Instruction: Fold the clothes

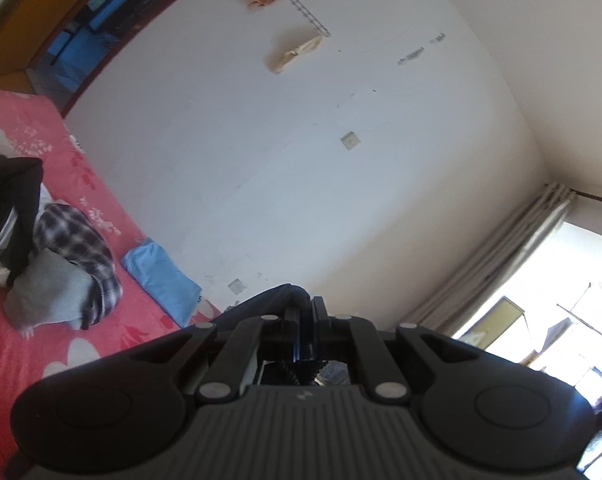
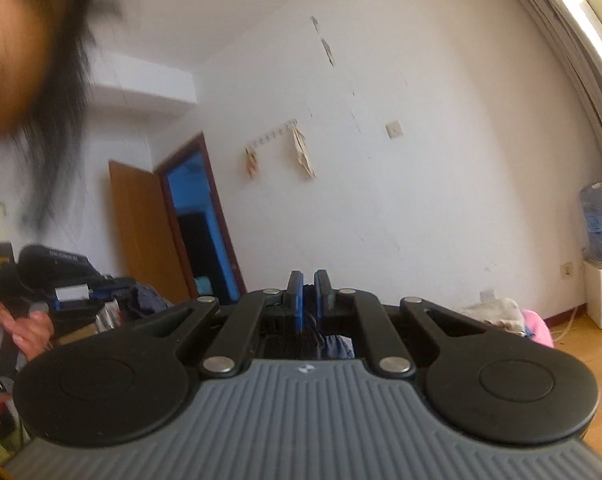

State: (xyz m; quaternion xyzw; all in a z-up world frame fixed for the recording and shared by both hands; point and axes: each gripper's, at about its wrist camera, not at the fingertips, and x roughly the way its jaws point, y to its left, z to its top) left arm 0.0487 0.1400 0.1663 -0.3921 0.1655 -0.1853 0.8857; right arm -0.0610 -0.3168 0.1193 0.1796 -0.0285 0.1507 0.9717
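Observation:
My left gripper (image 1: 306,312) is raised and tilted toward the wall, shut on a fold of dark navy garment (image 1: 269,298) that drapes over its fingers. My right gripper (image 2: 309,292) is also raised, shut on the same dark navy cloth (image 2: 333,346), which hangs down between and below its fingers. A pile of clothes lies on the pink bed (image 1: 113,332) at the left: a plaid shirt (image 1: 77,240), a grey garment (image 1: 45,292), a black garment (image 1: 5,208) and a folded light blue piece (image 1: 161,276).
A white wall (image 1: 301,160) with a hook rack (image 1: 305,12) fills both views. An open wooden door (image 2: 145,236), a water dispenser (image 2: 601,272), cloth heaps on the wooden floor (image 2: 501,312), curtains (image 1: 501,248) and the person's head (image 2: 21,60) show.

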